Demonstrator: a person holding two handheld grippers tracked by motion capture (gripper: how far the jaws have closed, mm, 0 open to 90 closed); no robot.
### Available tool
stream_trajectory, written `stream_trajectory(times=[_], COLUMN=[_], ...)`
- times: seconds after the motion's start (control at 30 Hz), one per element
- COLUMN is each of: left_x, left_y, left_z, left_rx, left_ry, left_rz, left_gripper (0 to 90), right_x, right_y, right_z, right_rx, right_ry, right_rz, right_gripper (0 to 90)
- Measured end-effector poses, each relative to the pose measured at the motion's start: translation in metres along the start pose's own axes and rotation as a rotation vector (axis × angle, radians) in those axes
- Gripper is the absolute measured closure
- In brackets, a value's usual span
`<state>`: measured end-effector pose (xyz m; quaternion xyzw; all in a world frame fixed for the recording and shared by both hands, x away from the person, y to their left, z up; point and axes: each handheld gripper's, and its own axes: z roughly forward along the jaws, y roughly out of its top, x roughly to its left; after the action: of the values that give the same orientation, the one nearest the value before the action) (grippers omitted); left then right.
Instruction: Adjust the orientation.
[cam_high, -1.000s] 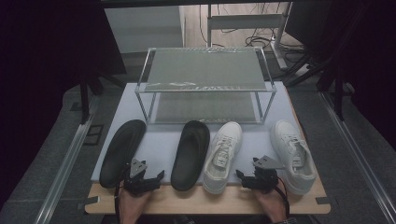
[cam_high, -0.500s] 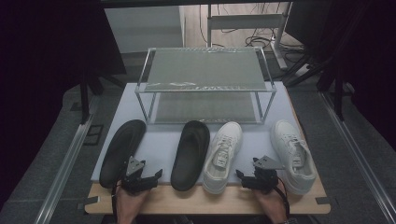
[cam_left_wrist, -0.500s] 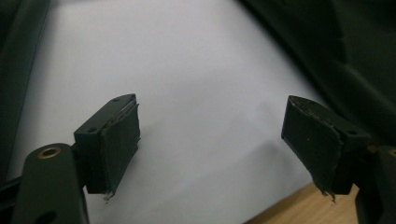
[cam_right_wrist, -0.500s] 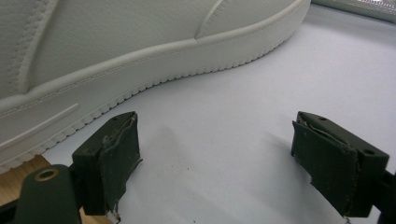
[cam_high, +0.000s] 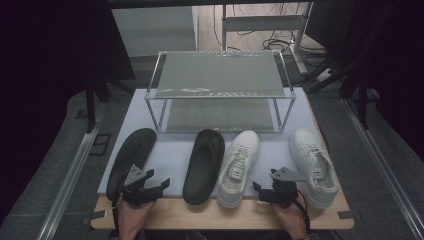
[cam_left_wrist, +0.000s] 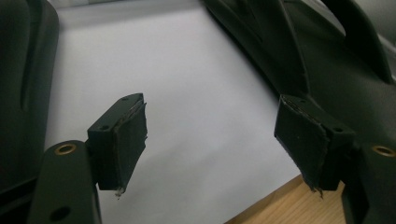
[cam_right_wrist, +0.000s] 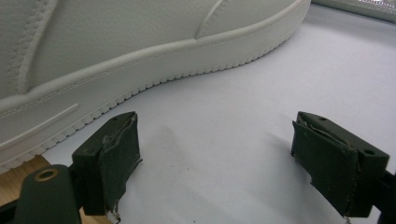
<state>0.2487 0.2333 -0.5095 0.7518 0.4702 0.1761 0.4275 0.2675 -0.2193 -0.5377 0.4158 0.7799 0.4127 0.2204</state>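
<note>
Two black slippers (cam_high: 131, 155) (cam_high: 204, 162) and two white sneakers (cam_high: 240, 165) (cam_high: 312, 162) lie in a row on a white mat (cam_high: 170, 155). My left gripper (cam_high: 161, 186) hovers at the mat's front edge between the two slippers. It is open; its jaws have just been closing a little, with nothing between them (cam_left_wrist: 212, 126). One slipper (cam_left_wrist: 23, 70) flanks it on the left, the other (cam_left_wrist: 327, 60) on the right. My right gripper (cam_high: 258, 192) stands open and empty (cam_right_wrist: 219, 149) between the sneakers, the nearer sneaker's side (cam_right_wrist: 116, 42) close on its left.
A two-shelf metal rack (cam_high: 220, 75) stands at the back of the mat, both shelves bare. The wooden table edge (cam_high: 200, 215) runs along the front under both hands. Dark floor and rails lie on either side.
The left gripper has shifted slightly to the left and lifted a little. The right gripper and all the shoes are where they were.
</note>
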Motion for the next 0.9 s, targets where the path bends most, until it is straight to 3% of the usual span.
stream_trajectory(times=[0.2, 0.4, 0.9], left_x=[0.008, 0.017, 0.049], left_y=[0.005, 0.009, 0.020], left_z=[-0.005, -0.013, -0.025], left_rx=[-0.008, 0.001, 0.008], left_ry=[0.018, 0.077, 0.115], left_rz=[-0.006, 0.015, -0.014], left_gripper=[24.8, 23.8, 26.1], right_x=[0.000, 0.000, 0.000], right_y=[0.000, 0.000, 0.000], right_z=[0.000, 0.000, 0.000], right_rx=[0.000, 0.000, 0.001], right_ry=[0.000, 0.000, 0.000], right_rz=[0.000, 0.000, 0.000], right_gripper=[15.6, 15.7, 15.4])
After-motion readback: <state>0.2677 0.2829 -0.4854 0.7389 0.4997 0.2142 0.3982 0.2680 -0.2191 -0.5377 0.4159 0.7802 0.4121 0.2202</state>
